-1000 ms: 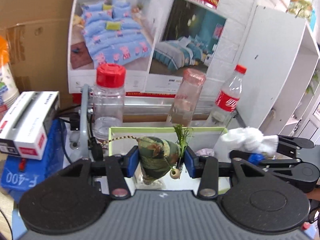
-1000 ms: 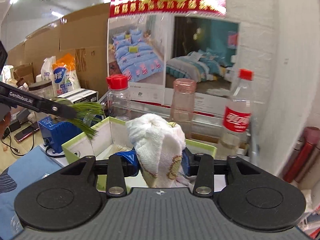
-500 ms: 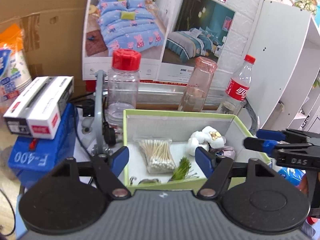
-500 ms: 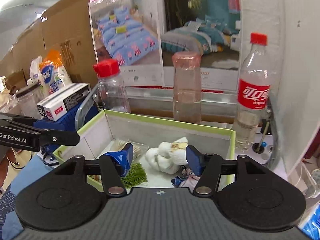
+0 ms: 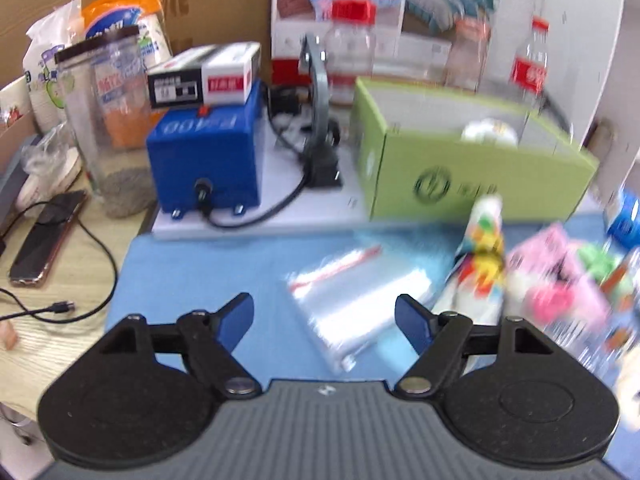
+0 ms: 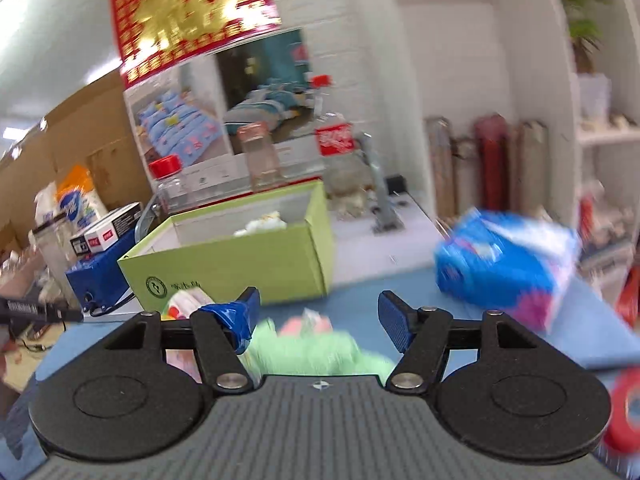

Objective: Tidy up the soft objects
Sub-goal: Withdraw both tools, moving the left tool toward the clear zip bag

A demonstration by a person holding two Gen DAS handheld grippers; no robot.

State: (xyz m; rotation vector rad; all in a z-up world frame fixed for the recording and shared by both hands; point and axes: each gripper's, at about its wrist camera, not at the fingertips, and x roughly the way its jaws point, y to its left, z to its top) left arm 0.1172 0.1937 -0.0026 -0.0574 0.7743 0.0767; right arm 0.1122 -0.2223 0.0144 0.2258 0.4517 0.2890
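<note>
The green box (image 5: 472, 160) stands at the back of the blue mat (image 5: 208, 276), with a white rolled towel (image 5: 488, 132) showing inside it. The box (image 6: 240, 260) and towel (image 6: 260, 224) also show in the right wrist view. My left gripper (image 5: 324, 312) is open and empty above the mat, near a clear zip bag (image 5: 356, 300). A colourful rolled cloth (image 5: 480, 256) and pink and green soft items (image 5: 560, 280) lie to its right, blurred. My right gripper (image 6: 318, 312) is open and empty over a light green fluffy item (image 6: 316, 348).
A blue machine (image 5: 208, 156) with a white carton on top stands left of the box. Bottles (image 5: 352, 48) line the back. A jar (image 5: 108, 120), a phone (image 5: 48, 236) and cables lie at the left. A blue tissue pack (image 6: 508, 264) sits on the mat at the right.
Both grippers let go of their items into the green box, opened, and pulled back and down over the blue mat. The view is blurred from motion.
</note>
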